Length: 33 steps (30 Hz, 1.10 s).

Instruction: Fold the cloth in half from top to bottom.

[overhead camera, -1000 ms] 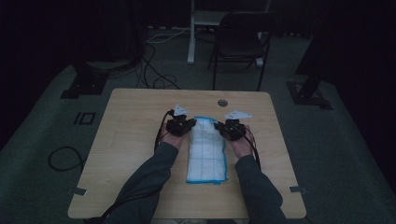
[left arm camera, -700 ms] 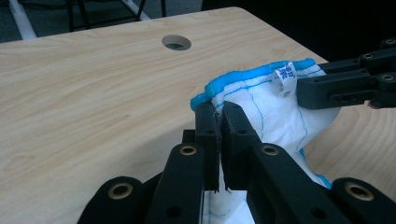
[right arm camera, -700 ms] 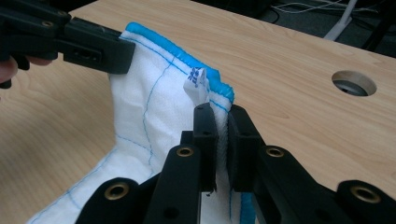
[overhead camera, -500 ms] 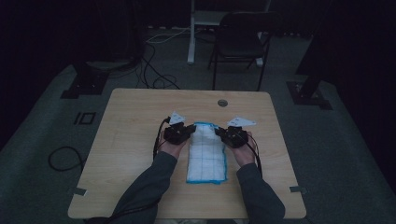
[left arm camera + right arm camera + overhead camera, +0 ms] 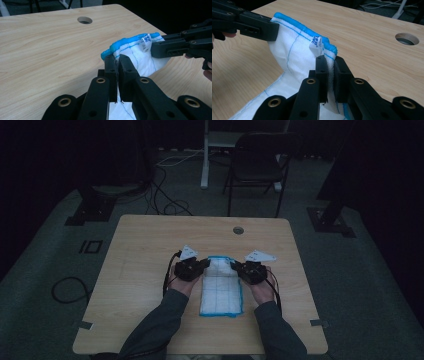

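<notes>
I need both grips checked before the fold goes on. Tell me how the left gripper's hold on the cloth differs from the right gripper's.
The left gripper pinches the cloth at its far left corner; the right gripper pinches the far right corner. The small white label sits just beyond the right gripper's fingers, while it lies farther from the left gripper's fingers. Shared: both are shut on the blue-trimmed far edge, which they hold lifted off the table.
</notes>
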Each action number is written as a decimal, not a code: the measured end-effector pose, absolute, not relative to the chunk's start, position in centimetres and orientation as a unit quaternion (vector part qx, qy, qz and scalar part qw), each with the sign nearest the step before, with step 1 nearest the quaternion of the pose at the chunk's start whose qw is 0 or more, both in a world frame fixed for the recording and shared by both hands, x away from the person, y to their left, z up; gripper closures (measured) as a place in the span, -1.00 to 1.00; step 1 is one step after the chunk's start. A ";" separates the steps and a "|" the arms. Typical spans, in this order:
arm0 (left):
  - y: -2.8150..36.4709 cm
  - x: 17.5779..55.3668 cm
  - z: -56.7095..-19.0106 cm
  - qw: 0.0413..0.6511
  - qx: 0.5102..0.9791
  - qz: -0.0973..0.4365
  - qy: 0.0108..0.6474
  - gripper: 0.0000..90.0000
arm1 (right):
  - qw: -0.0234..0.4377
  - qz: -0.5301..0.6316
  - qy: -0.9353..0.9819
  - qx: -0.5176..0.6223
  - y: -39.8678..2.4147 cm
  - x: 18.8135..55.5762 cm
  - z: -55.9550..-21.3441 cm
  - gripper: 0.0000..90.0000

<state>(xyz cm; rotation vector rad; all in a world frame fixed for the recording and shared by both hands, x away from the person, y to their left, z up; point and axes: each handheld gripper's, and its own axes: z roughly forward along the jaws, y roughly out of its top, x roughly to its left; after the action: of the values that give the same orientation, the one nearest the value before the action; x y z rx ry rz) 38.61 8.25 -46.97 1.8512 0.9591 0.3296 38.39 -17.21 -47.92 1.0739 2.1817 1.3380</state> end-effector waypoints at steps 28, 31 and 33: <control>8.9 35.6 -48.8 0.486 0.775 0.121 0.386 0.93 | 0.170 0.486 0.767 0.382 -17.1 34.7 -50.1 0.87; 8.9 35.3 -49.1 0.485 0.775 0.119 0.386 0.93 | 0.171 0.485 0.768 0.381 -17.1 34.4 -50.4 0.87; 8.9 35.2 -49.2 0.485 0.776 0.118 0.386 0.93 | 0.170 0.485 0.768 0.382 -17.1 34.3 -50.5 0.87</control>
<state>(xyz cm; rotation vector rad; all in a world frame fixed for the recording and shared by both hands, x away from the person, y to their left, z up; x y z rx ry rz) 35.24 8.92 -49.22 1.8902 0.9388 0.2872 34.33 -17.12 -50.50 1.0851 2.1837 1.3776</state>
